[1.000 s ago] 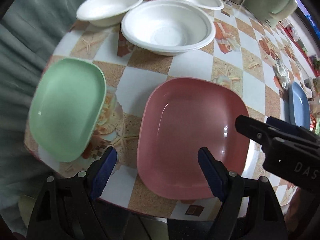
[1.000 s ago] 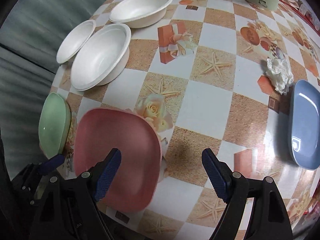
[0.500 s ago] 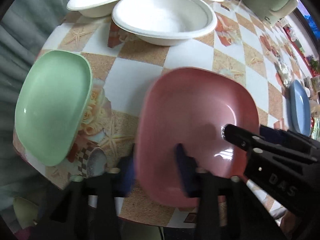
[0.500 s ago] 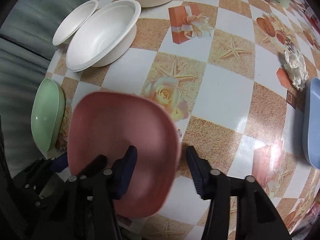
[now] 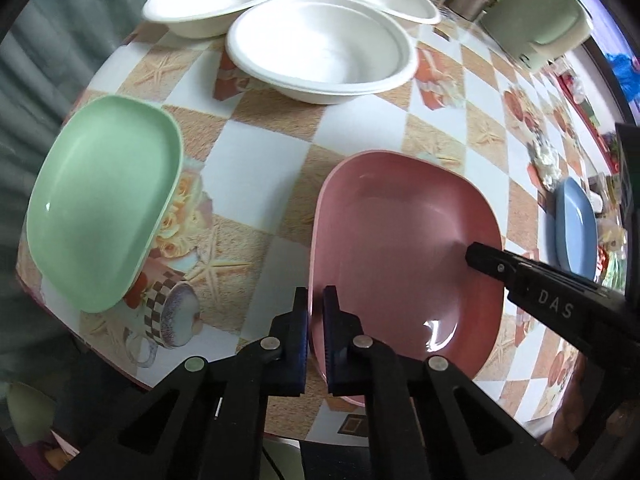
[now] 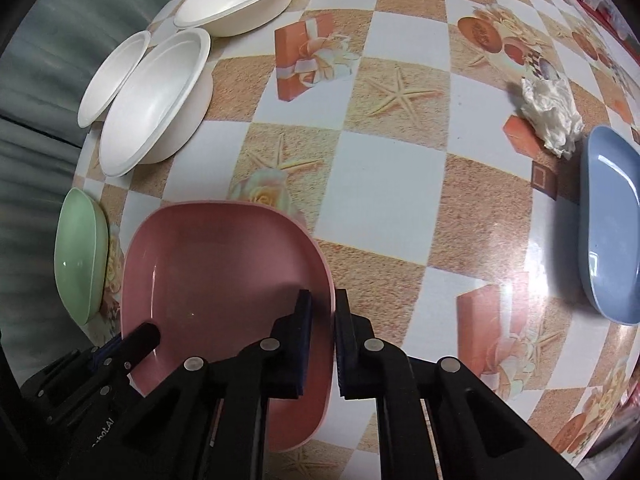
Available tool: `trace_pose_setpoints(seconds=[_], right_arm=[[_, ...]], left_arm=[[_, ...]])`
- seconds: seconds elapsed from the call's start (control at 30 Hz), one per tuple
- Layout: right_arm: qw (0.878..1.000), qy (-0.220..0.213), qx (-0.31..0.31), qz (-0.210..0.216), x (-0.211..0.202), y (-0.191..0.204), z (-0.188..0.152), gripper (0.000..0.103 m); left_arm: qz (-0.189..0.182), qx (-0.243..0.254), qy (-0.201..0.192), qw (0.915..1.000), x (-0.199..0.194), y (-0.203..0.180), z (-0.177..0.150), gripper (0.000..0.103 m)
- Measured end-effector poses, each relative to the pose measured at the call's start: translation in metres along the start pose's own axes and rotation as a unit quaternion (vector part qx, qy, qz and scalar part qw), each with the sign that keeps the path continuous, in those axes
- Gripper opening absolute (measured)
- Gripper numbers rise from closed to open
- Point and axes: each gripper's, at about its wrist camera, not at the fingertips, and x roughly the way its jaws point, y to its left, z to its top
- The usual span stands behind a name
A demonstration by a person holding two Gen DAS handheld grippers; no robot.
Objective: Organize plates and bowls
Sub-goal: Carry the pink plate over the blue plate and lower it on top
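Left wrist view: my left gripper (image 5: 316,332) pinches the near-left rim of the pink squarish plastic plate (image 5: 404,248); my right gripper (image 6: 322,340) clamps its opposite rim. Beyond, on the checkered tablecloth (image 6: 392,168), sit a green plate (image 5: 100,200) and three white foam bowls (image 5: 320,44).

Home dining table (image 6: 392,184), printed oilcloth

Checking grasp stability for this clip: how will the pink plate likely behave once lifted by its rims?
The pink plate looks rigid, so it probably won't flex. Its glossy surface may slip in the left gripper or right gripper. Opposite-rim grips should limit tipping.
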Motion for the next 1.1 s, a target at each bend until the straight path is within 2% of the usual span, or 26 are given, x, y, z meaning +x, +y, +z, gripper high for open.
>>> trace_pose_setpoints(seconds=[0.2, 0.4, 0.73, 1.1], right_arm=[[1.000, -0.009, 0.000, -0.002, -0.015, -0.007, 0.000, 0.011], [1.000, -0.013, 0.007, -0.005, -0.026, -0.023, 0.005, 0.011], [0.999, -0.035, 0.016, -0.017, -0.061, -0.058, 0.000, 0.011], [0.997, -0.055, 0.046, -0.024, -0.075, -0.085, -0.003, 0.011]], left_arm=[[-0.001, 0.004, -0.003, 1.0000, -0.009, -0.002, 0.004, 0.007], [0.007, 0.019, -0.003, 0.9998, -0.016, -0.023, 0.004, 0.007], [0.009, 0.040, -0.013, 0.9991, -0.032, -0.064, 0.003, 0.007], [0.003, 0.068, -0.018, 0.9975, -0.040, -0.115, 0.006, 0.007]])
